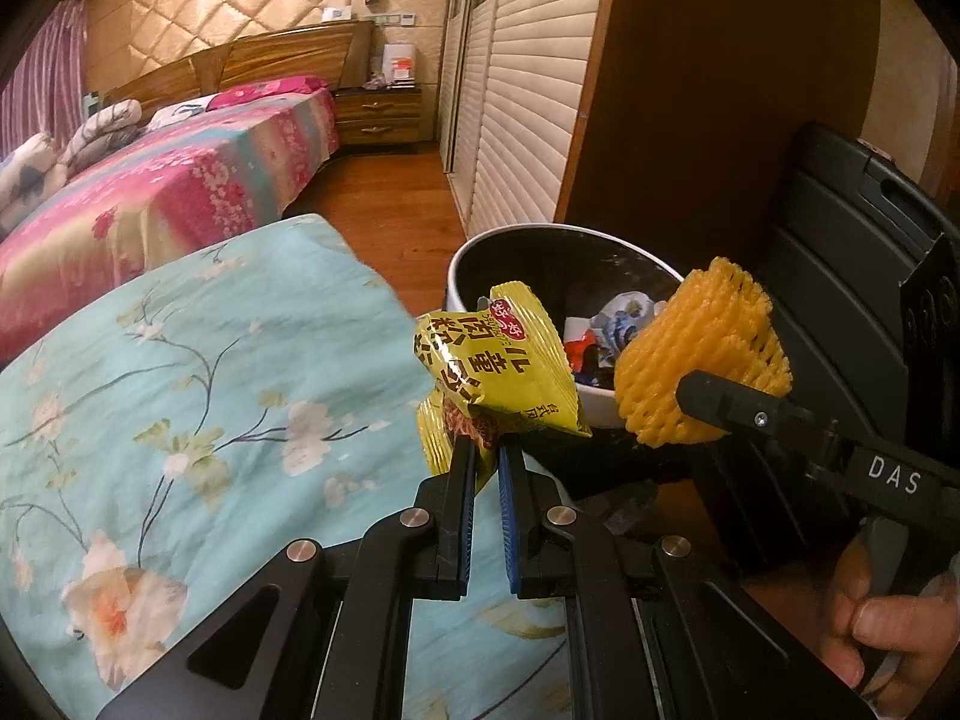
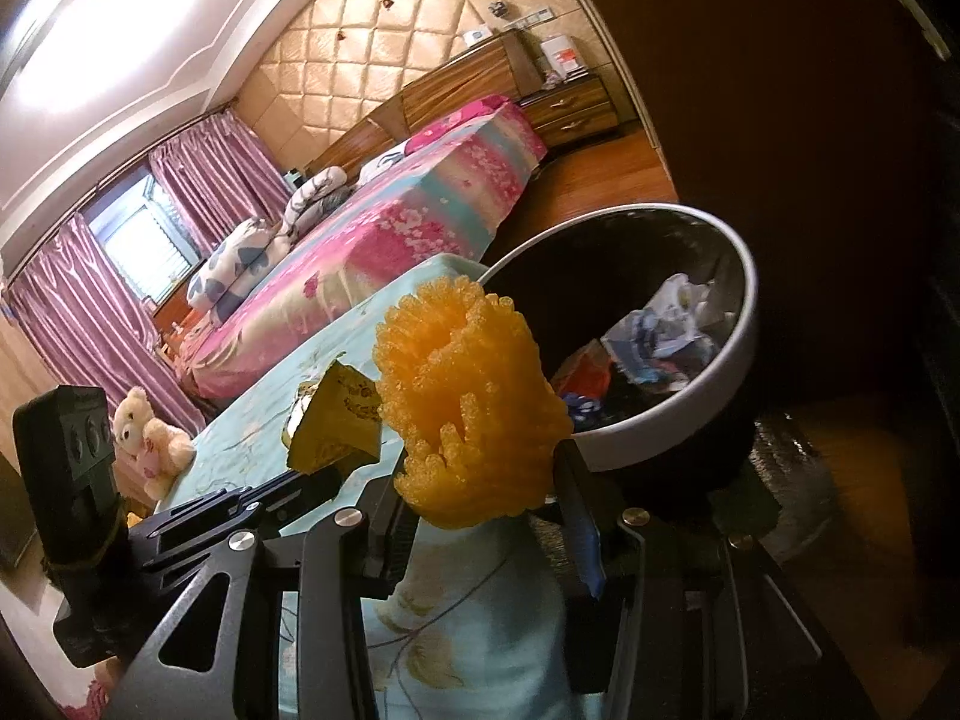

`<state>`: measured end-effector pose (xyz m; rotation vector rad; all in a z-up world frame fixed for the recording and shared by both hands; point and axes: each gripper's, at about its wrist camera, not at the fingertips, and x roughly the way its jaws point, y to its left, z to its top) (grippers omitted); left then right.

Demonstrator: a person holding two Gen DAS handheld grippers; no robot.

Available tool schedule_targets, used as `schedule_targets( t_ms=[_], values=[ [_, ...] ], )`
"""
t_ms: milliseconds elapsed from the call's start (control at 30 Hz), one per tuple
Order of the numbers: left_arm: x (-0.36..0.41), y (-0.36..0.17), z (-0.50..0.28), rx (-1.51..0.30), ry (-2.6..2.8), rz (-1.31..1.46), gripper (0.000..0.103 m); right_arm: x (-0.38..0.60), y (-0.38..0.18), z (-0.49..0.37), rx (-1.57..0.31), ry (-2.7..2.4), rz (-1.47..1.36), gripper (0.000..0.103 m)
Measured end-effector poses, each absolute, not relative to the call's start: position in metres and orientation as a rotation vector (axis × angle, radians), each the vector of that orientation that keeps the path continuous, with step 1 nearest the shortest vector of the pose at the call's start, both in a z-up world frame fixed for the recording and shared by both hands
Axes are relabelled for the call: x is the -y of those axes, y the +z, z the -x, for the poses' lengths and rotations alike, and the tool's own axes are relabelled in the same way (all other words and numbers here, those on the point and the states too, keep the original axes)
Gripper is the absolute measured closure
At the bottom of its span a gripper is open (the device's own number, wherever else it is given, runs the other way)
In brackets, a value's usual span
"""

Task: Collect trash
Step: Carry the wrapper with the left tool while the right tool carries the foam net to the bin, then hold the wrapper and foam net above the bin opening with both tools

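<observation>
Trash in transit: yellow snack wrapper (image 1: 504,372) is clamped in the left tool (image 1: 486,450), orange foam fruit net (image 2: 468,414) is clamped in the right tool (image 2: 486,516), both held just short of the bin (image 2: 744,324). Earlier litter is already binned. Dropping remains. Bin base and depth are hidden; leftover trash elsewhere cannot be judged.

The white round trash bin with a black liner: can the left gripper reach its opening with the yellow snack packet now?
Probably yes. The left gripper holds the yellow snack packet beside the white round trash bin; nothing blocks the opening.
</observation>
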<state>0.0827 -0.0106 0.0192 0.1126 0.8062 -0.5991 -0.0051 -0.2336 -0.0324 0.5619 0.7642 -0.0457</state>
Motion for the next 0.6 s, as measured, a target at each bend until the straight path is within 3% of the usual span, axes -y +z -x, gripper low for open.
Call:
schedule_targets(
  t_ms=[600],
  values=[
    [0.032,0.018,-0.088,-0.791,-0.622,-0.130,0.096,0.249,-0.027,0.011,-0.742,-0.090,-0.575,0.059]
  ],
)
